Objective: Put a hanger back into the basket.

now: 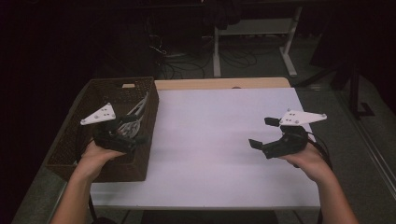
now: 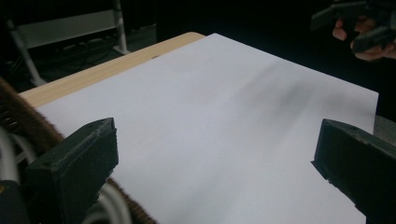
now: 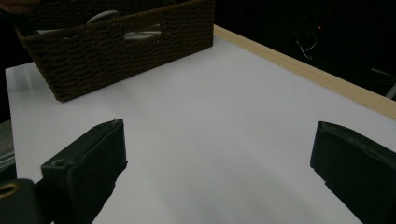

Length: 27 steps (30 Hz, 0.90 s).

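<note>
Though no writing is legible, both tongs, left point(image 1: 140, 133) and right point(image 1: 262, 133), apart, by basket point(image 1: 107, 88).

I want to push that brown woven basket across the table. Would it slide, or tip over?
The basket would probably slide rather than tip: it looks low and wide, sitting flat on the smooth white table. Its woven walls may flex a little if squeezed. The pale things lying inside add some weight and might shift or rattle.
</note>
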Each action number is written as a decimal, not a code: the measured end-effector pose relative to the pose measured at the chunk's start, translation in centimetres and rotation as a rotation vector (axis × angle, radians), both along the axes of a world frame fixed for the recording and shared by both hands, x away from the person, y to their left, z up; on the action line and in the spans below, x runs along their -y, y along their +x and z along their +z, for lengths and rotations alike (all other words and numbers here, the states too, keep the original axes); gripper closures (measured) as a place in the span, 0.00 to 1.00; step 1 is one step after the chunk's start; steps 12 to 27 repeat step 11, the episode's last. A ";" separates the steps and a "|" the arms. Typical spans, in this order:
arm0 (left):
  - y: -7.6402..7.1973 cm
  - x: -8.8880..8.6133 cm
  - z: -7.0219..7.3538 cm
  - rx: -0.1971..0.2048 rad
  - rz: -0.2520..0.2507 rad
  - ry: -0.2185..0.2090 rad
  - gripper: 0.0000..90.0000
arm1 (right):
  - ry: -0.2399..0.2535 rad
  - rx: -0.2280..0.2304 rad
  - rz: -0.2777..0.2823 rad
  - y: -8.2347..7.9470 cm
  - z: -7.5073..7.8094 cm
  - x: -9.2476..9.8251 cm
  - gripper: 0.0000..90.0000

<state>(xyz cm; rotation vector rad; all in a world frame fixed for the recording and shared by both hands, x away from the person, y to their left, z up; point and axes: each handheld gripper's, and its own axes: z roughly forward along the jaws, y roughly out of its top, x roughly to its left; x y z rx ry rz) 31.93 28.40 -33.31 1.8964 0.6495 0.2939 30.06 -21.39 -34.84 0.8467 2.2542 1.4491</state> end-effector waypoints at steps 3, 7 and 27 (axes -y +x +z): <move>-0.2 0.3 -0.2 0.004 -0.012 0.006 0.00 | 0.004 0.007 0.000 -0.1 0.3 0.1 0.03; -0.2 0.5 -0.5 0.000 -0.022 0.002 0.00 | 0.002 0.008 -0.003 -0.1 0.3 0.3 0.03; -0.2 0.6 -0.6 -0.002 -0.027 0.009 0.00 | 0.004 0.016 -0.004 -0.3 0.3 0.5 0.03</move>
